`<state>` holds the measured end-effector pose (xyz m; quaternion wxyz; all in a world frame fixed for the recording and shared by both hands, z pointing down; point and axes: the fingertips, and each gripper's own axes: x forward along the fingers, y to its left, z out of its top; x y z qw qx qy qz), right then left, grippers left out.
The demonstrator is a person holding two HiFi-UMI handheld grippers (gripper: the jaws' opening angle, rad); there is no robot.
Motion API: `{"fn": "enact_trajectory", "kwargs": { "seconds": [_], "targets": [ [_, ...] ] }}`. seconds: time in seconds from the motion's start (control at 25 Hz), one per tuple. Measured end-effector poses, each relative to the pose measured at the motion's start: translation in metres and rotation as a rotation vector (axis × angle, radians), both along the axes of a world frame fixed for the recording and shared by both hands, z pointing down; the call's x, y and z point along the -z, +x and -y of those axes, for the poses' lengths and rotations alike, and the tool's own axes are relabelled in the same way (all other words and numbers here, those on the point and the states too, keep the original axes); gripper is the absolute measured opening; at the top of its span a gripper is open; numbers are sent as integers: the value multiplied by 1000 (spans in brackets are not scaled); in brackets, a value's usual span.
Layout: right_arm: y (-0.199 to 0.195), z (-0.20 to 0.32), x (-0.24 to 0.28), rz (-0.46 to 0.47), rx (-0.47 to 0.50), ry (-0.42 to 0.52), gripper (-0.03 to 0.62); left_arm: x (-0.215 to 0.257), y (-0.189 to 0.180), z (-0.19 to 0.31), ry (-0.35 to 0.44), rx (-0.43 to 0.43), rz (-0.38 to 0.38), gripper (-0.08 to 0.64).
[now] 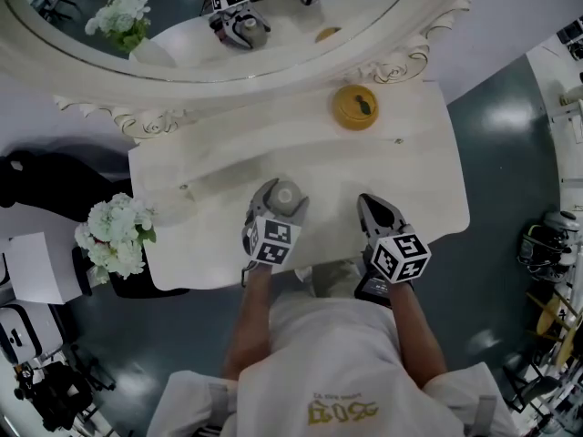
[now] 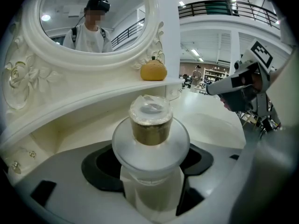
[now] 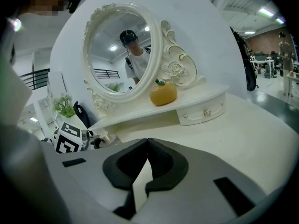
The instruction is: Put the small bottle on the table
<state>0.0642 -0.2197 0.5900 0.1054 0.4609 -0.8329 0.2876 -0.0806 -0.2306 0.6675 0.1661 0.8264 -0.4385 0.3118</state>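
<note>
The small bottle (image 2: pixel 150 125) is standing upright between the fingers of the left gripper (image 1: pixel 284 198), which are clamping its pale body from either side just below the wide shoulder. Its long axis is running straight up and down, square to the fingers. It is sitting low over the near middle of the white worktop (image 1: pixel 419 185), though I cannot tell whether its base is touching, since the fingers are hiding it. It is looking frosted and whitish, with a broad rounded shoulder, a dull gold neck band and a clear cap (nothing on it is readable from here). The move ahead, I would judge, is a straight lowering and a release. The right gripper (image 1: pixel 372 206) is hovering just beside it, fingers pressed together on nothing. A yellow fruit-shaped jar (image 1: pixel 354 106) is sitting well apart on the raised shelf under the mirror (image 1: pixel 228 66).
</note>
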Motion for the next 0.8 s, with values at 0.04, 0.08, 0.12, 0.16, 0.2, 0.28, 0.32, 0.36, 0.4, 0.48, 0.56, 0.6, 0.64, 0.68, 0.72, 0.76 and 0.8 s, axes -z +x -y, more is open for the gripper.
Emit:
{"fn": "enact_trajectory", "kwargs": {
  "seconds": [0.04,0.08,0.12,0.16,0.2,0.28,0.32,0.36,0.4,0.48,0.56,0.6,0.64,0.68,0.72,0.76,0.8],
  "targets": [
    [0,-1,1,1,1,1,12,0,0,0,-1,7,-1,347],
    [1,-2,2,3,1,2,12,-1,-1,0,-6,15,-7,348],
    [2,-3,3,3,1,2,12,-2,-1,-1,-16,25,-16,350],
    [3,-5,4,4,-1,2,12,-4,-1,-1,-27,36,-30,358],
    [3,-6,5,5,-3,3,12,-6,-1,-2,-36,45,-43,373],
    [3,-8,8,16,-8,7,12,-6,-3,-4,-41,55,-62,385],
    [3,-9,10,25,-12,9,12,-4,-3,-5,-39,58,-67,385],
    [4,-10,13,33,-14,12,12,-1,-4,-5,-36,62,-71,385],
    [4,-11,16,38,-16,15,12,2,-4,-6,-33,67,-75,383],
    [4,-12,20,42,-14,24,12,6,-7,-8,-26,85,-77,374],
    [3,-14,24,52,-12,32,12,8,-10,-11,-22,103,-76,359],
    [2,-16,26,59,-12,36,12,9,-11,-13,-21,109,-77,358],
    [1,-17,29,66,-10,40,12,11,-12,-16,-21,111,-80,356],
    [0,-19,31,70,-9,44,12,12,-13,-18,-23,114,-85,356],
    [-1,-21,34,73,-7,47,12,14,-13,-20,-25,116,-92,357],
    [-2,-23,36,74,-5,50,12,15,-14,-22,-27,119,-101,364],
    [-3,-26,37,74,-2,53,12,16,-15,-25,-28,124,-113,364]
  ]
}}
